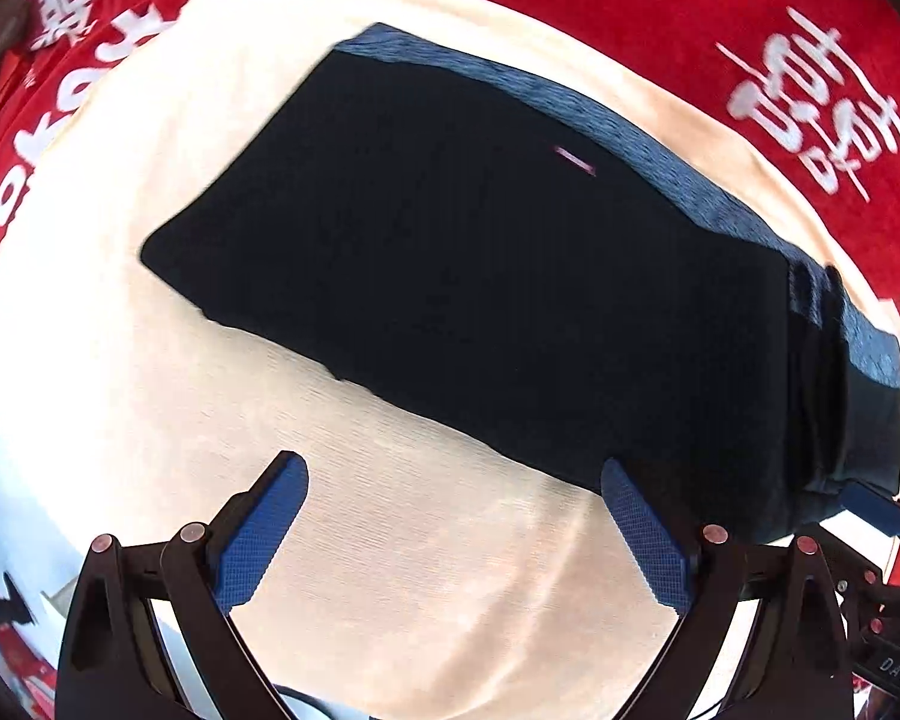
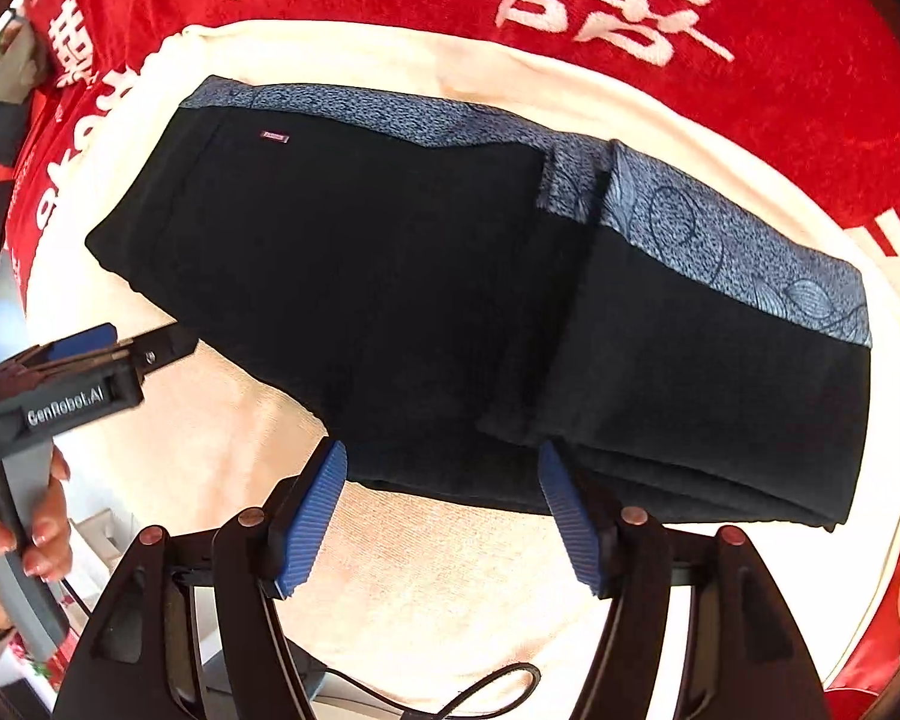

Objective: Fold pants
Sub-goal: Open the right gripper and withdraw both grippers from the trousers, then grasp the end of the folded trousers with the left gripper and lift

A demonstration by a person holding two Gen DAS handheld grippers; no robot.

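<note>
Right wrist view: folded pants (image 2: 450,300), lower edge behind both grippers' parted, empty jaws.

Both wrist fisheyes look down, close, over spread blue-padded fingers; shared mid-frame: folded black pants with blue patterned waistband (image 1: 480,276) (image 2: 450,300) on cream cloth (image 1: 420,570) (image 2: 450,570).

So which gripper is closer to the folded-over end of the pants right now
Right. The right gripper has its open jaws at the near edge of the pants, beside the folded-over end. The left gripper sits open near the opposite end.
</note>
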